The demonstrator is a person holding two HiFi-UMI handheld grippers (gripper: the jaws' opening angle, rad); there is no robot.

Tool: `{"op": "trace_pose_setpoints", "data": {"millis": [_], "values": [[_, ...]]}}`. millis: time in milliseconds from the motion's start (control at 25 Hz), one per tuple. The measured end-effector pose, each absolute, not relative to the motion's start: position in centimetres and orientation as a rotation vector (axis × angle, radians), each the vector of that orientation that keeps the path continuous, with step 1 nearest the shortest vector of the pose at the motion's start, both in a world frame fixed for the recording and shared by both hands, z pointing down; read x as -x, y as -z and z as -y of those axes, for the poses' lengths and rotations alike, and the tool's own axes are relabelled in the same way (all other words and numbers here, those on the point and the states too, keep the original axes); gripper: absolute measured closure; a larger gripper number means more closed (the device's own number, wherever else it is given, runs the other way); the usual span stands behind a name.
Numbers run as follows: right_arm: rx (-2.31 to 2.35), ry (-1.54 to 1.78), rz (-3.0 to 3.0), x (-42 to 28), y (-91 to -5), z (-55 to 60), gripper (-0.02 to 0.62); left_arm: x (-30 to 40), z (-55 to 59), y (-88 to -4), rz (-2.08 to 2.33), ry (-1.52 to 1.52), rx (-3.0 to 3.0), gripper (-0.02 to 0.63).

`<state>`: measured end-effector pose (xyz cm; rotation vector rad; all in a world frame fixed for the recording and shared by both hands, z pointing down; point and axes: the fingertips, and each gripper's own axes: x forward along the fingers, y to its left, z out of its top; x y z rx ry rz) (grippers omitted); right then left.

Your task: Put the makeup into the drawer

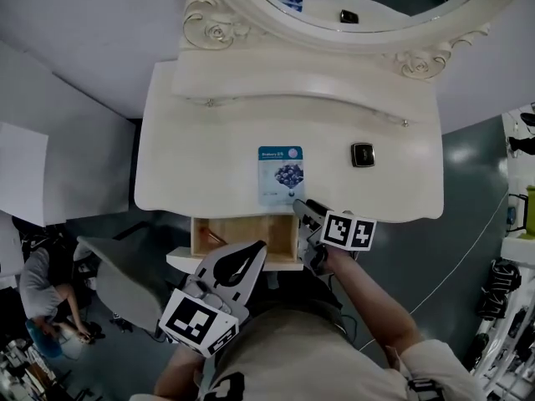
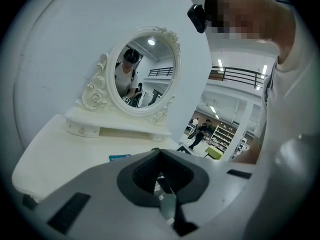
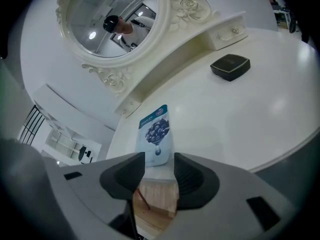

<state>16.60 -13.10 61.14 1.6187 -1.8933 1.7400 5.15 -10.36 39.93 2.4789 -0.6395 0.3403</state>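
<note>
My right hand-held gripper (image 3: pixel 159 164) hangs spread and empty over the open drawer (image 1: pixel 197 236), with the left hand-held gripper (image 1: pixel 257 247) pressed together beside it. Just beyond the right jaws the mask sachet (image 3: pixel 156 131) lies on the table (image 1: pixel 192 165). Next, I judge, comes a flat pinch on its near edge.

The hand-held gripper (image 3: pixel 159 169) has its jaws apart over the open drawer (image 3: pixel 159 204). A sachet (image 3: pixel 156 133) lies just beyond on the surface (image 3: pixel 240 124). A black case (image 3: pixel 230 66) lies far right.
</note>
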Motion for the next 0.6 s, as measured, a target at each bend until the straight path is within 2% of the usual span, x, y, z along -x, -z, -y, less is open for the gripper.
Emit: {"op": "trace_pose_setpoints", "data": {"millis": [360,600], "values": [[-1.704,-1.921,1.831,-16.93,-61.87,14.04,0.425,-4.69,10.1,-40.23,0.654,-0.339,-2.469,0.552],[-1.738,-2.024,1.793,-16.89,-62.27,13.73,0.464,-4.43,9.52,-40.17,0.682,-0.333,-2.465,0.552]]}}
